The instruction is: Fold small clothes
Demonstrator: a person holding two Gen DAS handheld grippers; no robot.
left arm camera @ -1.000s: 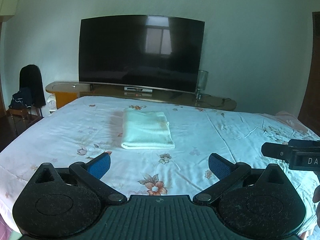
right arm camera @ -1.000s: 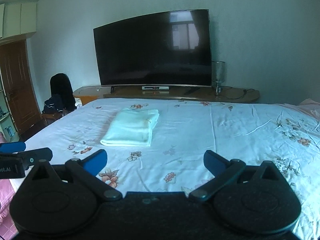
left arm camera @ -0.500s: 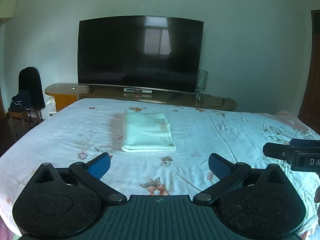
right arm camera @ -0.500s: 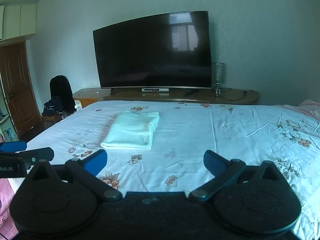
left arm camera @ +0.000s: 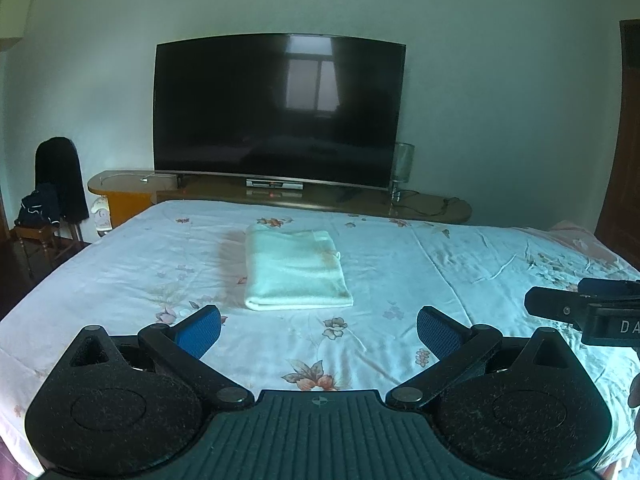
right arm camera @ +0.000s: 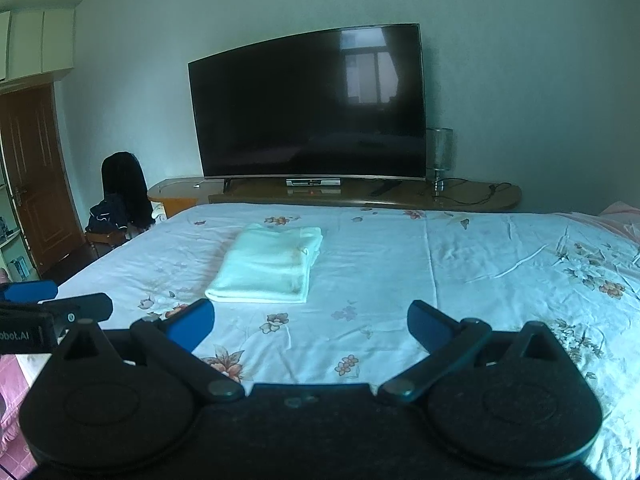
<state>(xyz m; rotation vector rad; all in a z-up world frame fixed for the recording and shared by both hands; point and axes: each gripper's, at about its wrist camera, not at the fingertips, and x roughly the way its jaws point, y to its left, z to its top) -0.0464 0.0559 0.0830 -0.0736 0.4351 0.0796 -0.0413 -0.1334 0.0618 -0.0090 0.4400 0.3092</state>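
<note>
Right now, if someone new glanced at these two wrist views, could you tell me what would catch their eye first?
Probably the big dark television on the low wooden stand against the far wall, with a window reflected in its screen. Next comes the pale folded cloth lying alone on the floral bedsheet, left of the bed's middle. In the foreground, the left gripper and right gripper are both open and empty, well short of the cloth.

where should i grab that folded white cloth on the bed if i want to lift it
Probably by the near short edge of the cloth, where the rounded fold keeps all layers together. Come in low from the front with the open left gripper, sliding one finger under against the bed sheet. The loose layered edges show on its right side, so avoid that side.
</note>
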